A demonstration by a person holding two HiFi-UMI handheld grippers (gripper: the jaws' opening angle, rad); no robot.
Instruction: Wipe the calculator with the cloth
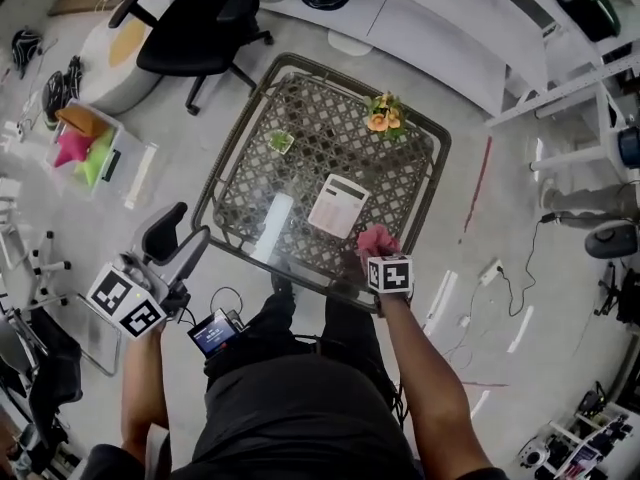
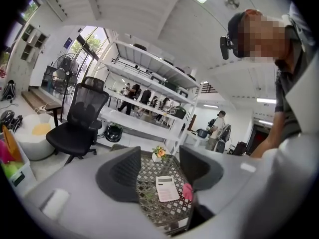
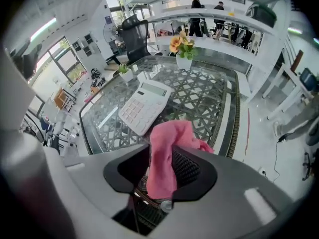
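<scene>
A white calculator point(image 1: 338, 206) point(image 2: 166, 188) point(image 3: 144, 105) lies on the glass-topped wicker table point(image 1: 225, 168), toward its near right part. The pink cloth point(image 1: 377, 239) point(image 3: 167, 153) hangs bunched between the jaws of my right gripper point(image 1: 378, 255) point(image 3: 162, 171) over the table's near edge, just short of the calculator. Those jaws stand a little apart, with the cloth resting against one pad. My left gripper point(image 1: 182, 240) point(image 2: 159, 171) is held off the table's near left corner, open and empty.
A pot of orange flowers point(image 1: 384, 114) and a small green plant point(image 1: 281, 141) stand on the far half of the table. A black office chair point(image 1: 205, 23) is beyond it. A bin of coloured things point(image 1: 90, 143) sits on the floor at left.
</scene>
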